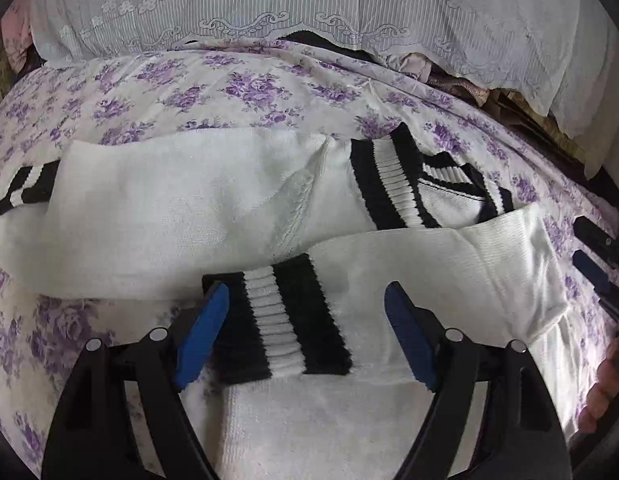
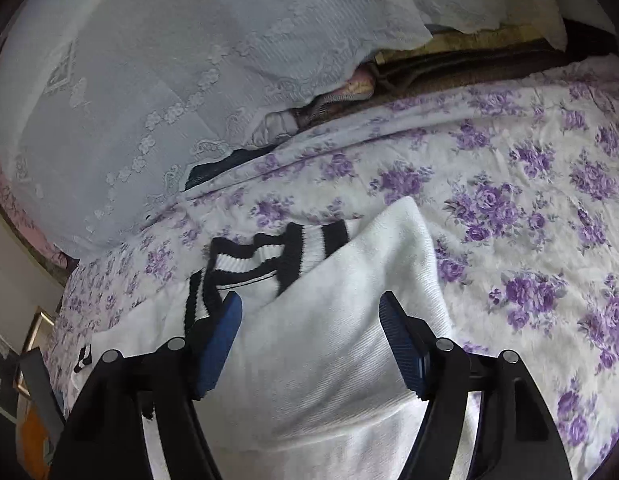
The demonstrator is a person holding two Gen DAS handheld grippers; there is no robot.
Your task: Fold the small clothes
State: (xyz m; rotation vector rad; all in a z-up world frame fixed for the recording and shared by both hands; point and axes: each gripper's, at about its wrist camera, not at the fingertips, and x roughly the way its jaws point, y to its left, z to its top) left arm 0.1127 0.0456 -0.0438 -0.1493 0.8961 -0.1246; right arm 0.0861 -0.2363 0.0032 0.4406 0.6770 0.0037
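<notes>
A white knit sweater (image 1: 169, 208) with black-and-white striped trim lies flat on a purple-flowered bedsheet (image 1: 229, 88). One sleeve is folded across its body, and that sleeve's striped cuff (image 1: 297, 320) lies between the blue pads of my open left gripper (image 1: 307, 292), which do not press on it. The striped collar (image 1: 441, 184) shows further back. My right gripper (image 1: 597, 264) appears at the right edge. In the right wrist view my right gripper (image 2: 311, 300) stands open over the folded white sleeve (image 2: 349, 264), with the collar (image 2: 245, 260) just beyond its left finger.
A white lace cover (image 1: 309, 8) drapes over a pile at the back of the bed. Folded blankets (image 2: 469, 64) are stacked behind the sheet. A person's hand (image 1: 605, 380) shows at the lower right edge. A framed picture (image 2: 33, 332) stands beside the bed.
</notes>
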